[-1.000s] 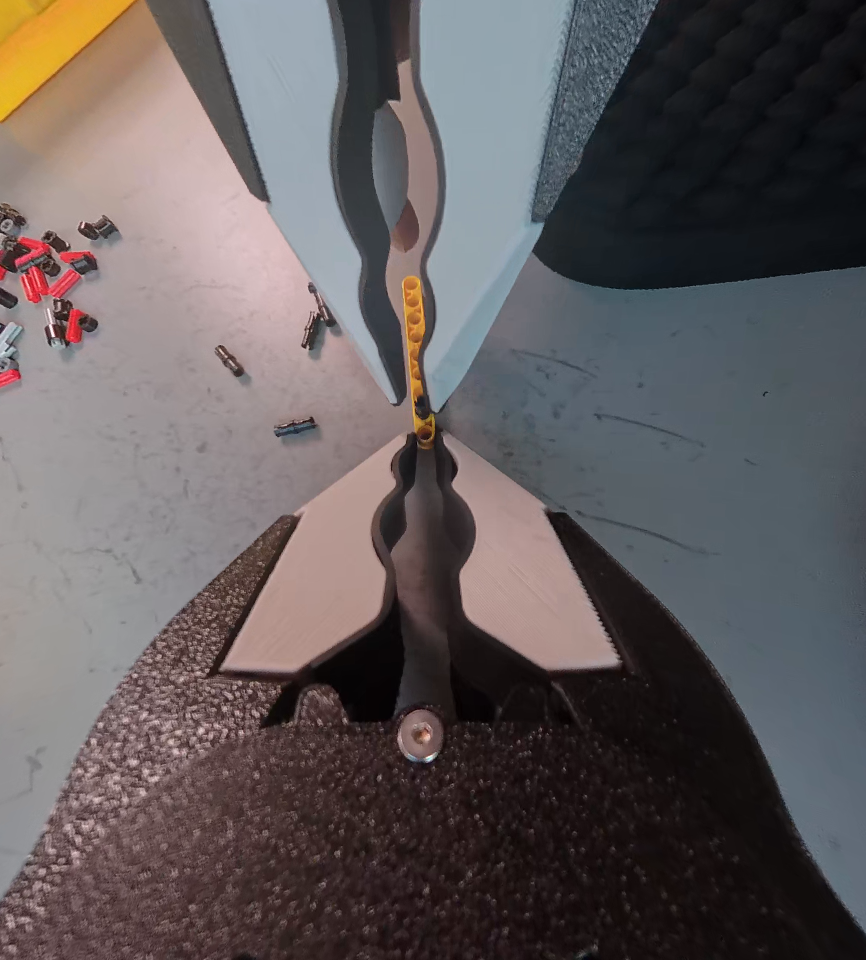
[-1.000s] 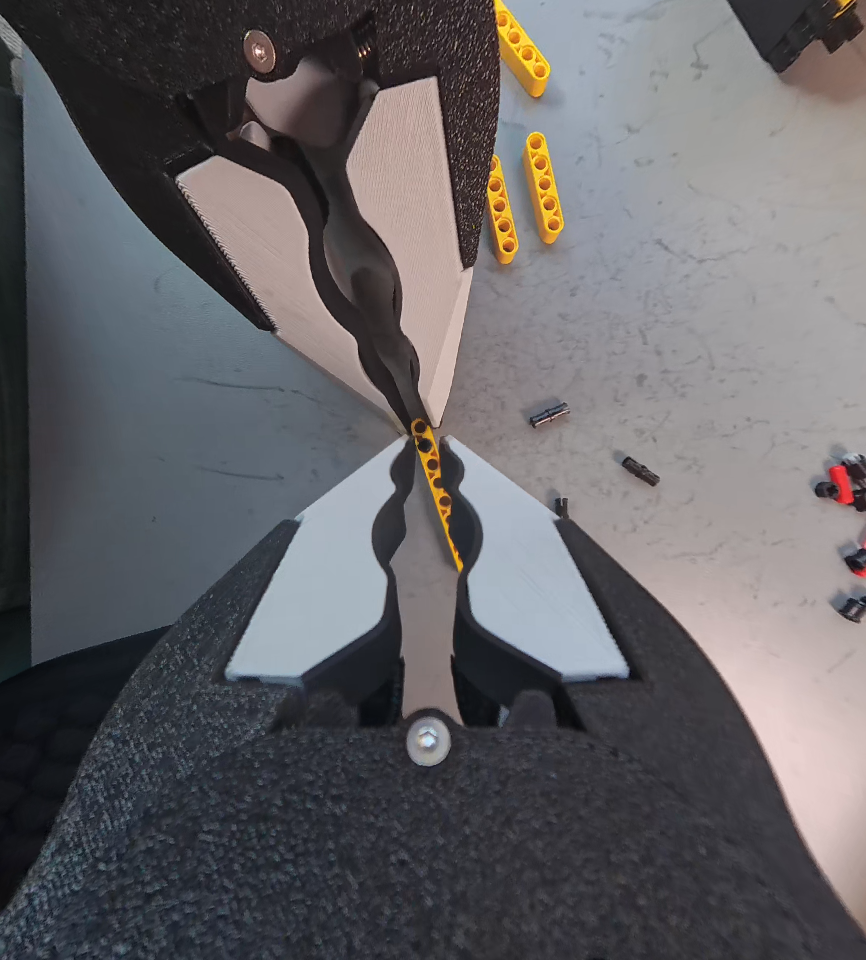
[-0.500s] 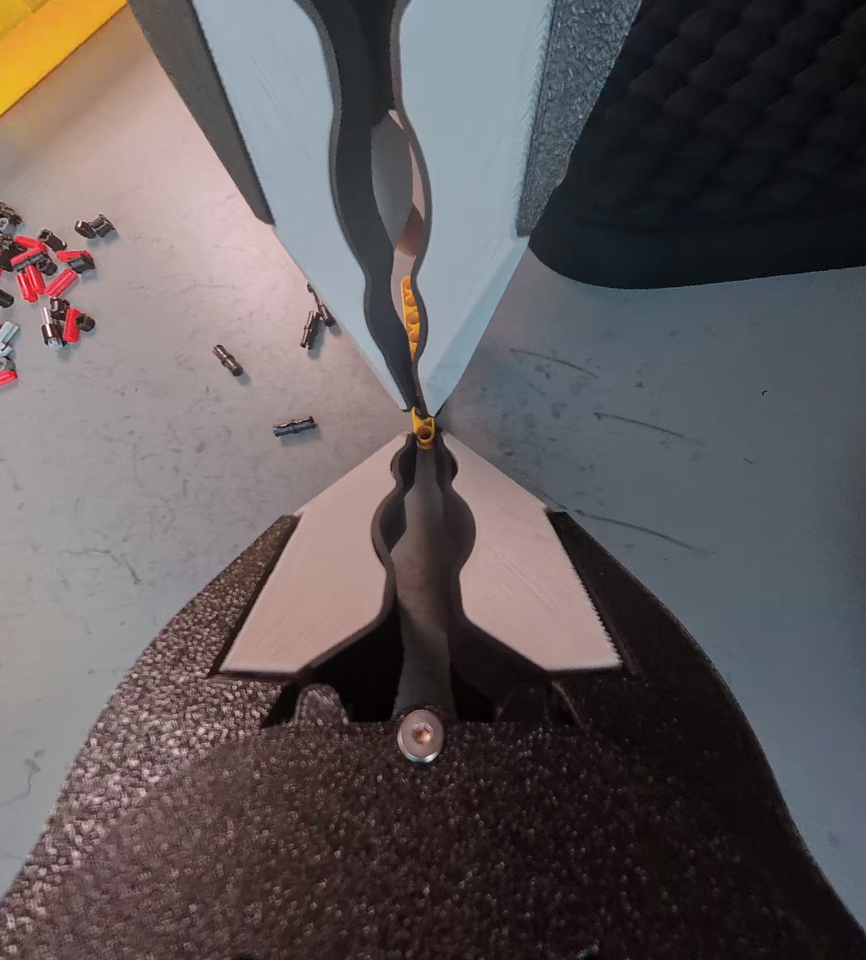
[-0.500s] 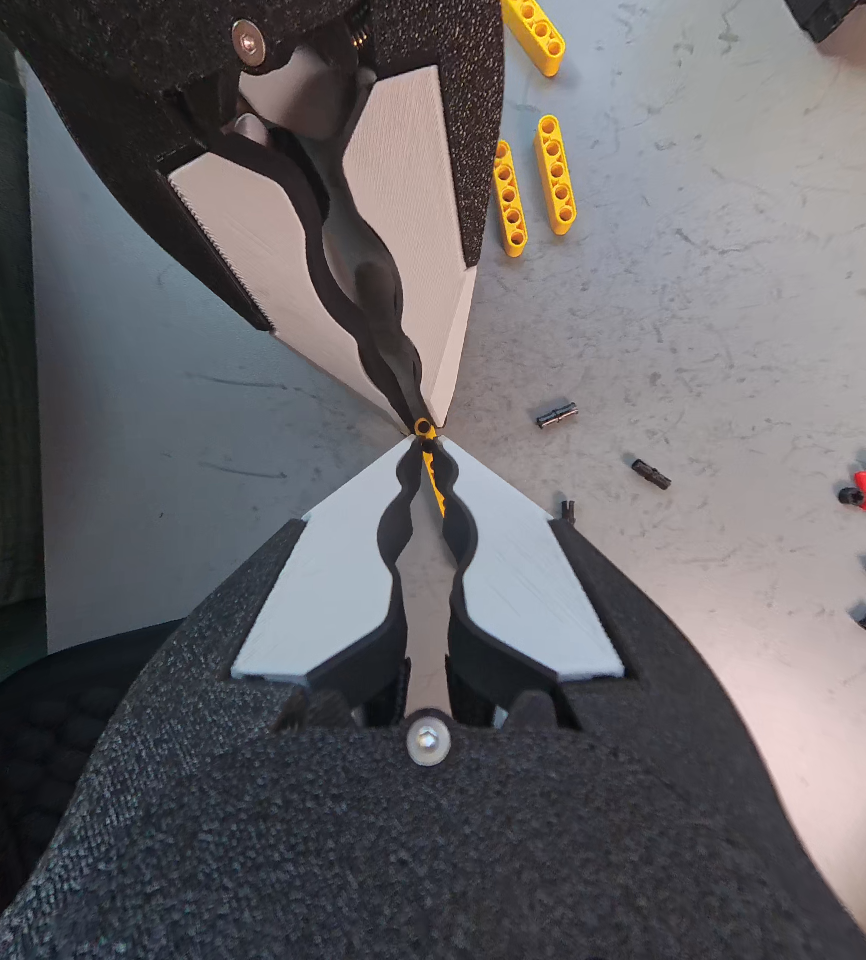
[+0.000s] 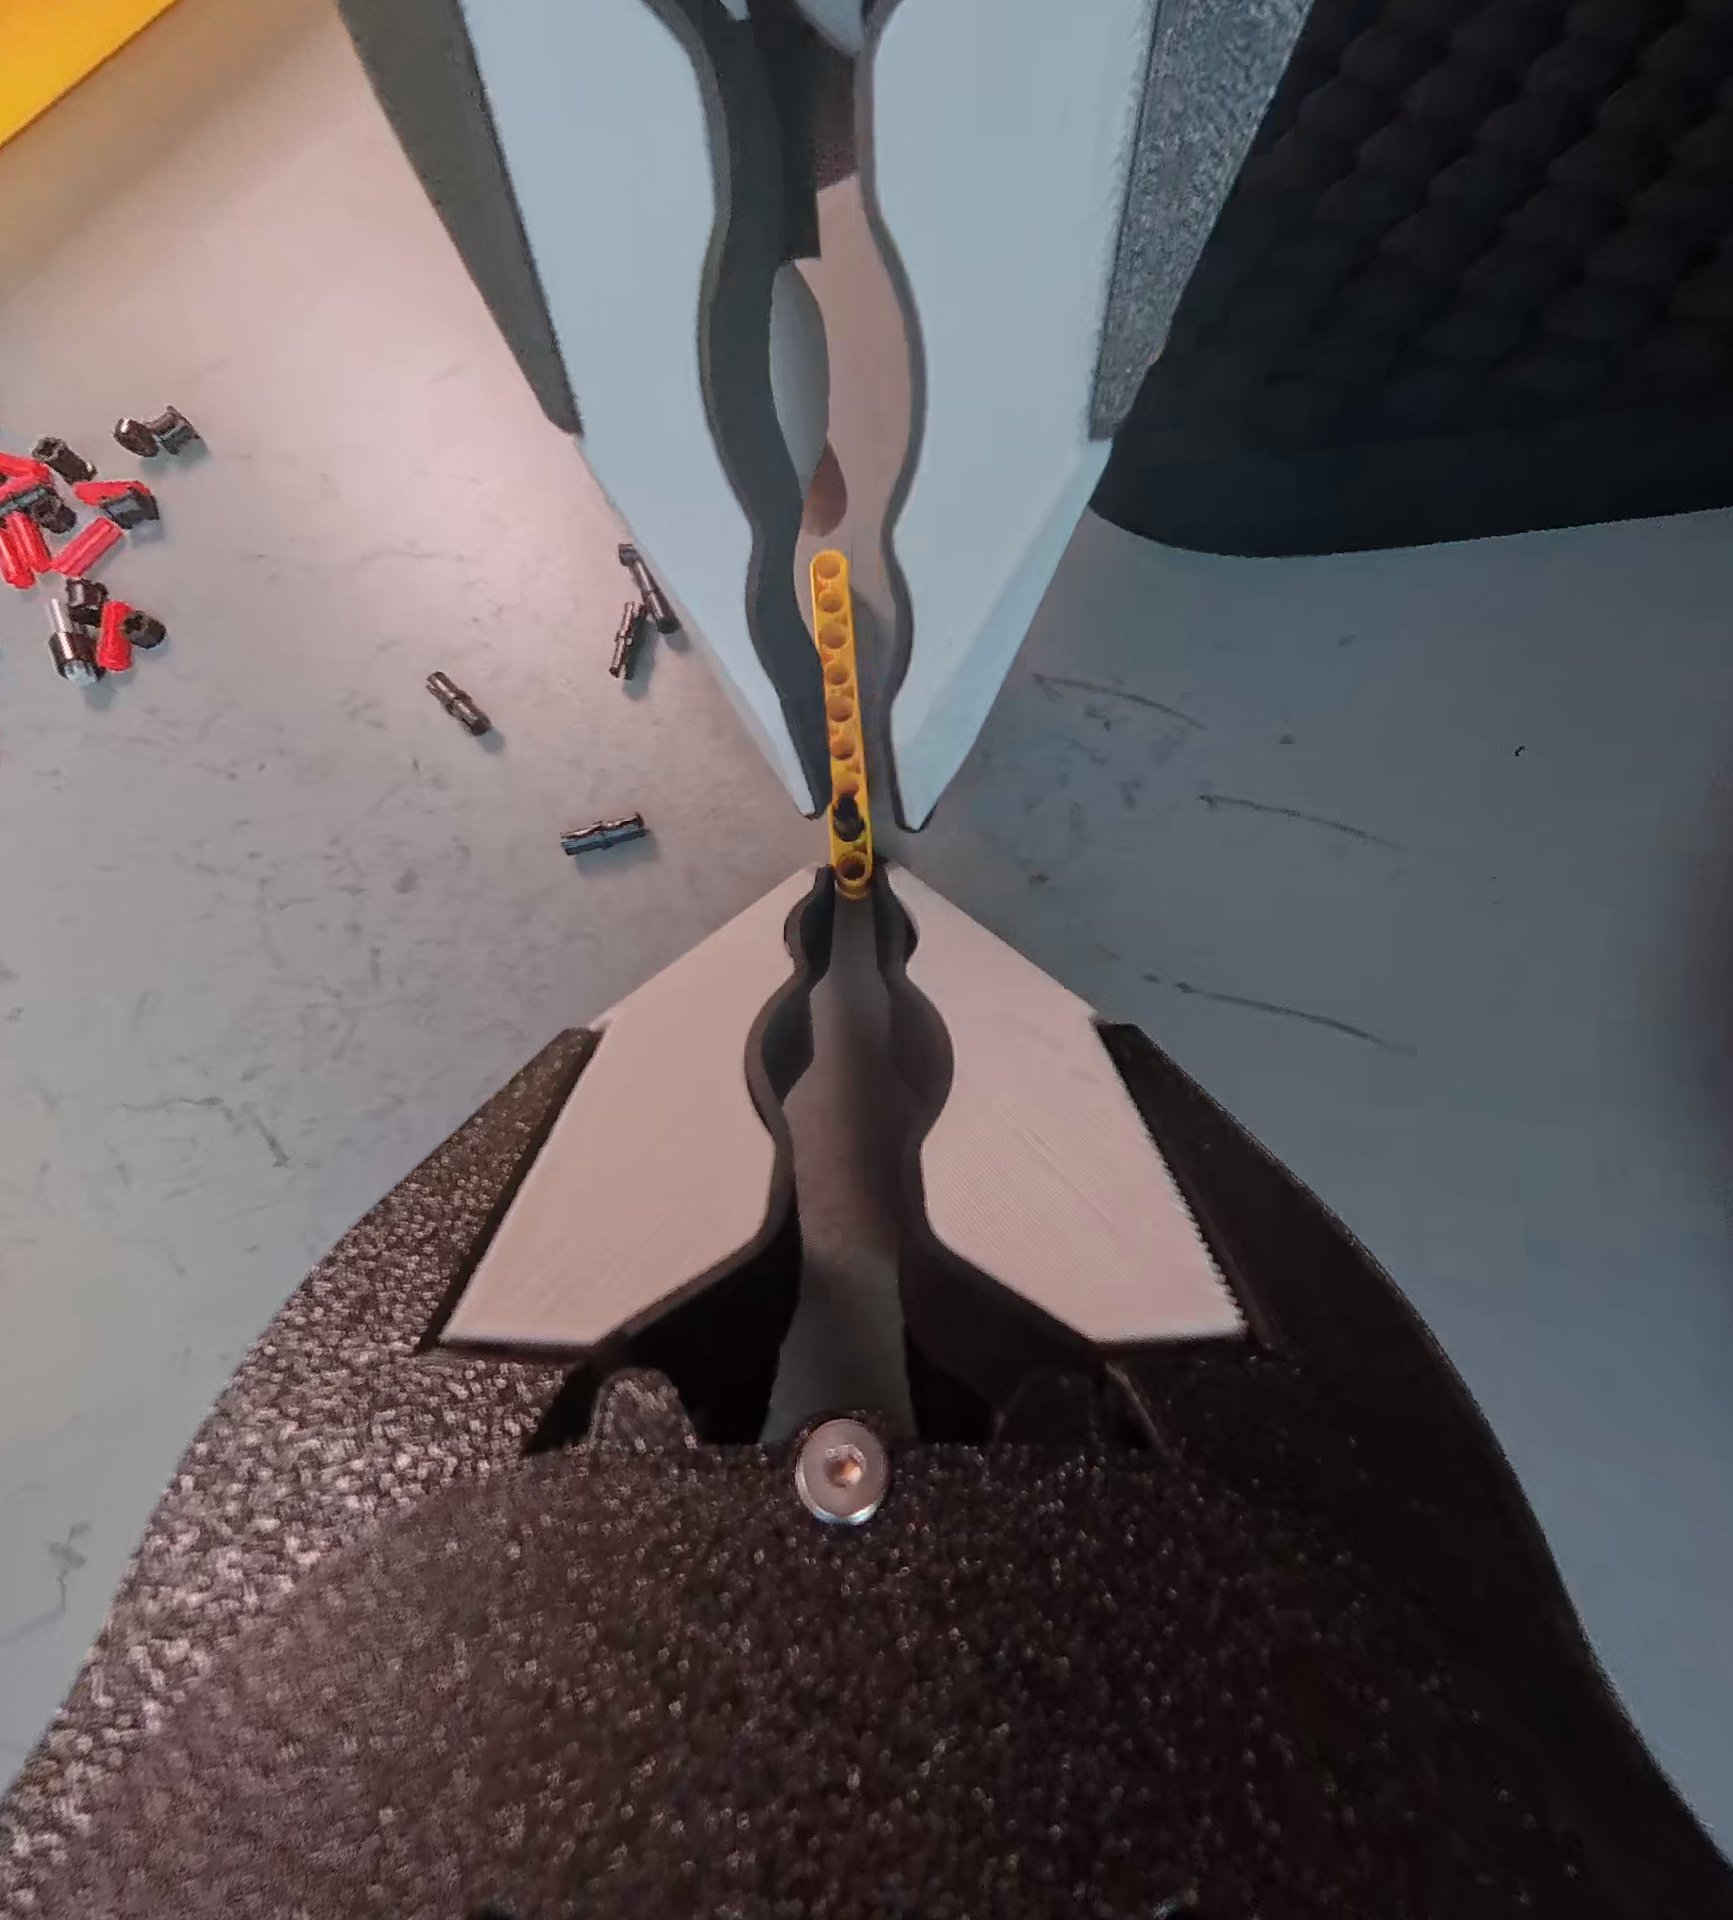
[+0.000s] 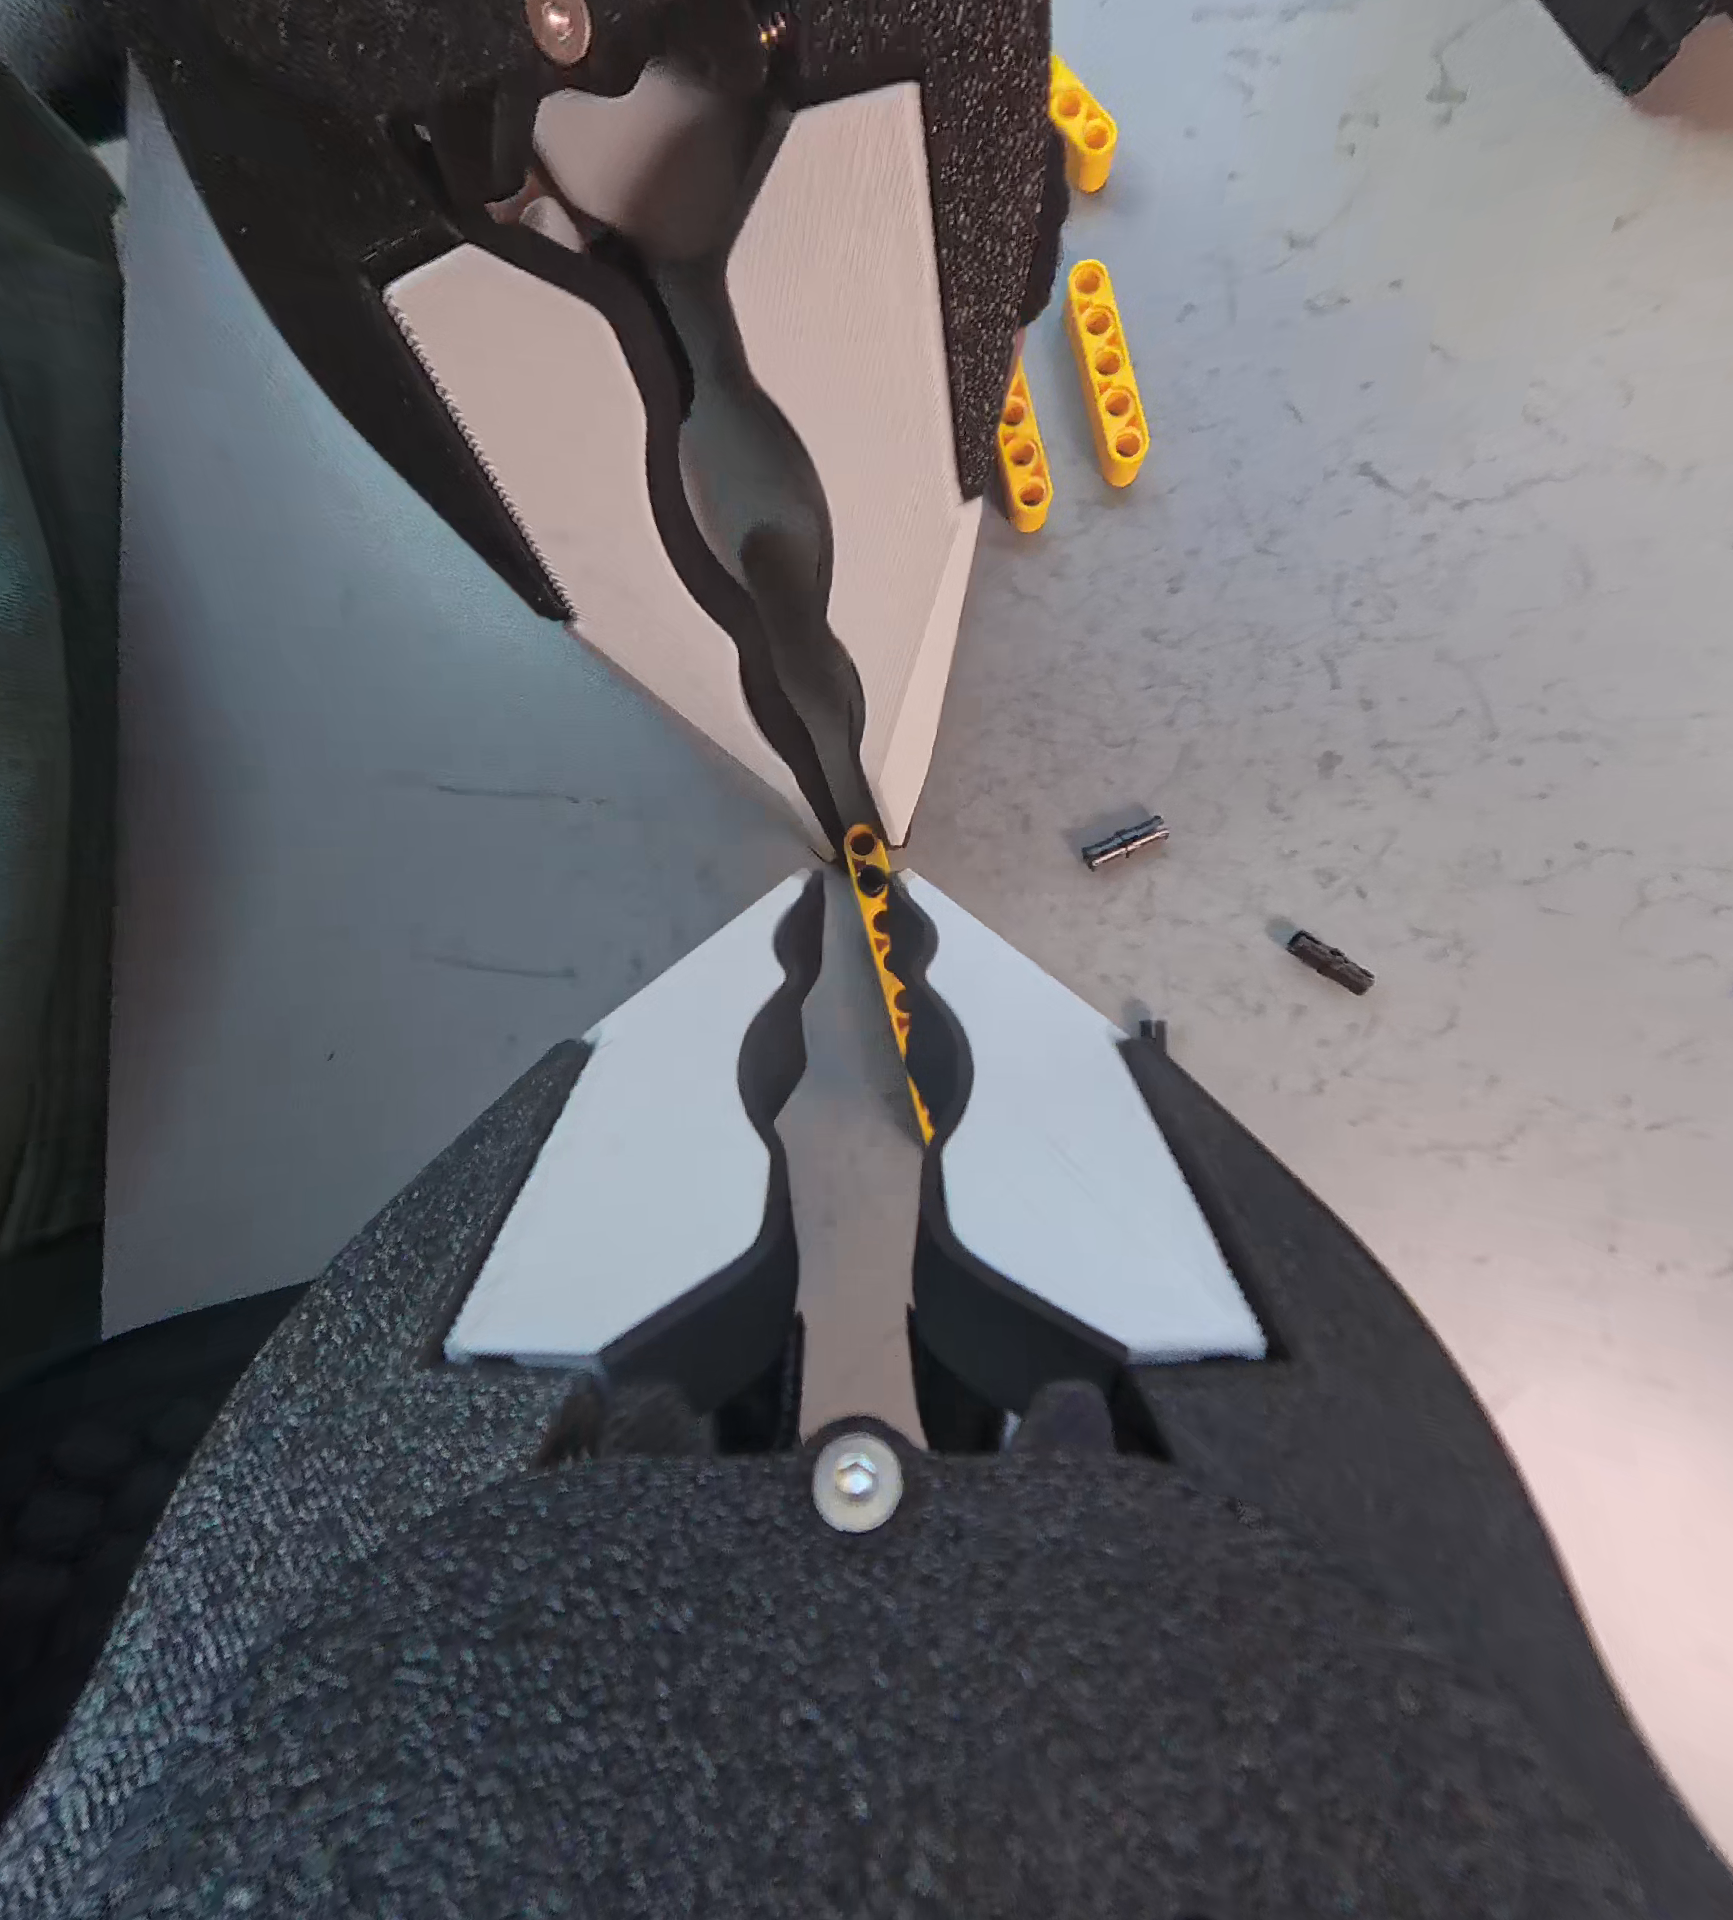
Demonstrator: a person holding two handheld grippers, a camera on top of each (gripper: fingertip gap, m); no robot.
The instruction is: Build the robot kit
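**Two grippers meet tip to tip on one yellow beam**

The left gripper (image 5: 851,883) has its jaws pinched nearly together on the near end of a yellow holed beam (image 5: 838,707), which is raised above the grey tabletop (image 5: 1361,935). The beam runs straight away from those tips into the gap of the right gripper (image 5: 854,821), which faces the left one head-on. In the left wrist view the right gripper's jaws stand slightly apart on either side of the beam, and whether they press on it cannot be told. A black pin (image 5: 846,816) sits in the beam's second hole from the left gripper's tips.

In the right wrist view the beam (image 6: 888,977) lies aslant between the right gripper's (image 6: 857,878) fingers, against the black pad of one of them, with its far end at the left gripper's tips (image 6: 862,836).

Beside the beam, on the tabletop, lie loose black pins (image 5: 602,834). Farther off from the beam is a heap of red and black connector pieces (image 5: 10,551). Beyond the beam in the right wrist view, three more yellow beams (image 6: 1106,374) lie flat, partly hidden behind the left gripper. A black foam pad (image 5: 1516,260) sits well off to the beam's other side.
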